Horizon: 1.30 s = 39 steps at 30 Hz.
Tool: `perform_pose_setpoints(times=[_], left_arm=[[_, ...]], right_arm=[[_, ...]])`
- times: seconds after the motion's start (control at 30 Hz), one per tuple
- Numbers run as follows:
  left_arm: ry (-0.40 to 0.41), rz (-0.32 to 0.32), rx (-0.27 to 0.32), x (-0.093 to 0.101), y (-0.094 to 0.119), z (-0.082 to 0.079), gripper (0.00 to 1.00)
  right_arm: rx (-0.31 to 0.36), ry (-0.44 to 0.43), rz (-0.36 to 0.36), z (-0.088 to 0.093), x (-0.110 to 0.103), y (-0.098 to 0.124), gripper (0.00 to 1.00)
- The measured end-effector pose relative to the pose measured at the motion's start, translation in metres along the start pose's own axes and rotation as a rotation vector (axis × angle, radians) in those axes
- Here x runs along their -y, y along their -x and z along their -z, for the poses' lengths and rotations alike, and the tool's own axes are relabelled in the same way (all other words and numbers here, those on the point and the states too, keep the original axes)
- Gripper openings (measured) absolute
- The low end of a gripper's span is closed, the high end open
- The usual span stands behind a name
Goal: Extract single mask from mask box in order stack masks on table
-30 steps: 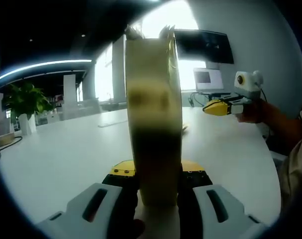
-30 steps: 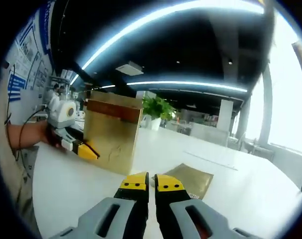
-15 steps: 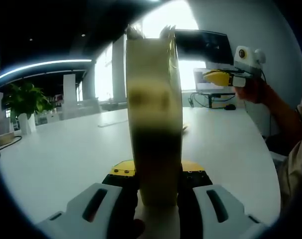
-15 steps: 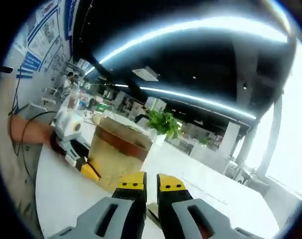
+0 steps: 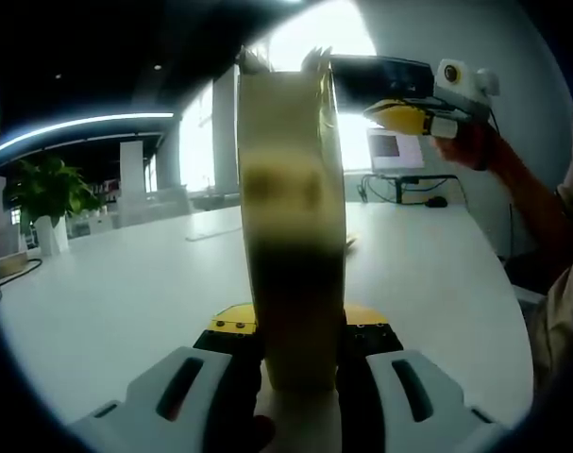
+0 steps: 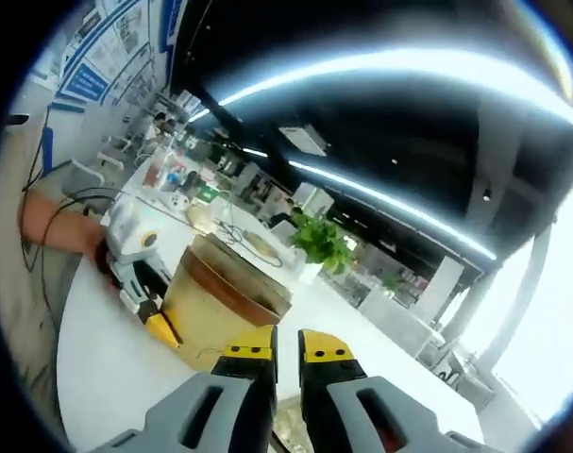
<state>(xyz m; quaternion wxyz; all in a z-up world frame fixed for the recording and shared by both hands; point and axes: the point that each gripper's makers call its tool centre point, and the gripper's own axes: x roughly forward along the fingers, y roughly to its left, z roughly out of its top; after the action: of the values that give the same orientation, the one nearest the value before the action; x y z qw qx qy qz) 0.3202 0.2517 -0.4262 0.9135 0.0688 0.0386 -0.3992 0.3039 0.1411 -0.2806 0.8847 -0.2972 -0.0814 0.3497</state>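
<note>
On the white table (image 5: 126, 293), the mask box (image 5: 291, 217) is pinched upright by the left gripper (image 5: 291, 344), evidently steadied for extraction, while the right gripper (image 6: 286, 351), jaws nearly together and empty, is held above it.

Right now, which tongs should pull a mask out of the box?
Probably the right tongs: they are free, shut on nothing, raised over the mask box. The left tongs are busy clamping that box.
</note>
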Motion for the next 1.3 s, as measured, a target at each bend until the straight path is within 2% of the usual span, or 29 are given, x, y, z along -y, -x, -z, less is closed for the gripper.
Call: perform_pose_setpoints(times=[0.17,0.5,0.93,1.17,1.3], left_arm=[[0.0,0.001,0.0,0.0,0.0,0.0,0.2],[0.001,0.003,0.0,0.0,-0.001,0.0,0.2],[-0.001,0.004,0.0,0.001,-0.001,0.0,0.2],[0.002,0.007,0.0,0.001,-0.001,0.0,0.2],[0.002,0.007,-0.001,0.002,-0.001,0.0,0.2]], right_arm=[[0.004,0.04,-0.03,-0.009,-0.005,-0.009,0.05],[-0.012,0.136,-0.094,-0.015,-0.014,-0.026,0.05],[-0.029,0.308,-0.195,-0.03,-0.032,-0.04,0.05],[-0.014,0.386,-0.24,-0.045,-0.041,-0.045,0.05],[-0.017,0.429,-0.265,-0.047,-0.045,-0.047,0.05]])
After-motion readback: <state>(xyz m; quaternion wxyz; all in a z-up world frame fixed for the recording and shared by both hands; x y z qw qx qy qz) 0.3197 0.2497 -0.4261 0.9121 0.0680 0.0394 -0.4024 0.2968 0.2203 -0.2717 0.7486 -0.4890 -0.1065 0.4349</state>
